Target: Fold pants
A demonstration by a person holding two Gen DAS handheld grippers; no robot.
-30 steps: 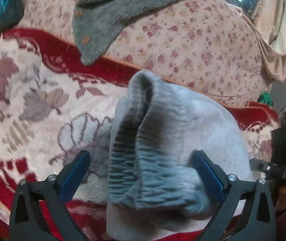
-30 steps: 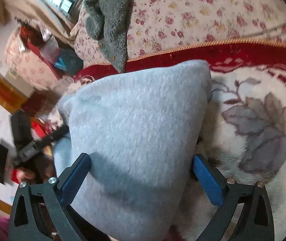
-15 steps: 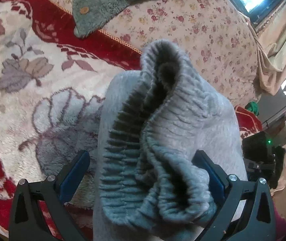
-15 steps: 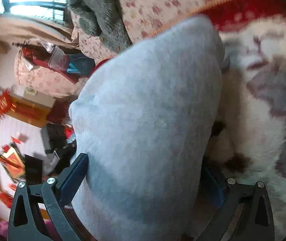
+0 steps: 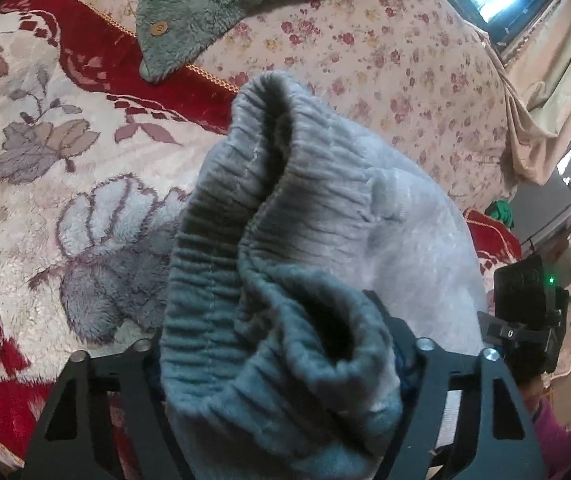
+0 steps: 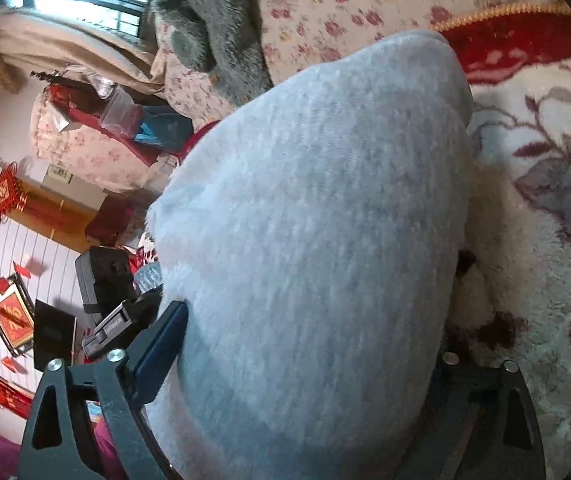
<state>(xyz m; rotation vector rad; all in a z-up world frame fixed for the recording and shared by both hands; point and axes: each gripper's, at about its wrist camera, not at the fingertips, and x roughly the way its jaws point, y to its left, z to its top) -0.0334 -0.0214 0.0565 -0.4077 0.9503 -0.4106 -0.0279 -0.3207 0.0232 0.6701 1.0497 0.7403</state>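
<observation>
The grey fleece pants [image 5: 413, 240] lie bunched on the red and cream floral blanket [image 5: 45, 184]. Their ribbed elastic waistband [image 5: 221, 280] stands up between the jaws of my left gripper [image 5: 281, 360], which have closed in on it; the pads are hidden by cloth. In the right wrist view the pale grey pants [image 6: 325, 240] fill the middle, and my right gripper [image 6: 309, 344] has closed onto the cloth; its left blue pad [image 6: 165, 344] presses the fabric and its right pad is hidden. The other gripper shows at the edge of each view [image 5: 525, 312] [image 6: 113, 304].
A grey-green fleece garment with buttons [image 5: 205, 12] lies on the rose-print quilt [image 5: 385, 60] behind the pants. Beige curtains [image 5: 545, 92] and a window are at the far right. Room furniture and red decorations [image 6: 5, 196] show beyond the bed edge.
Both grippers' jaws have closed from wide open onto the pants. The waistband has bunched up higher in the left wrist view.
</observation>
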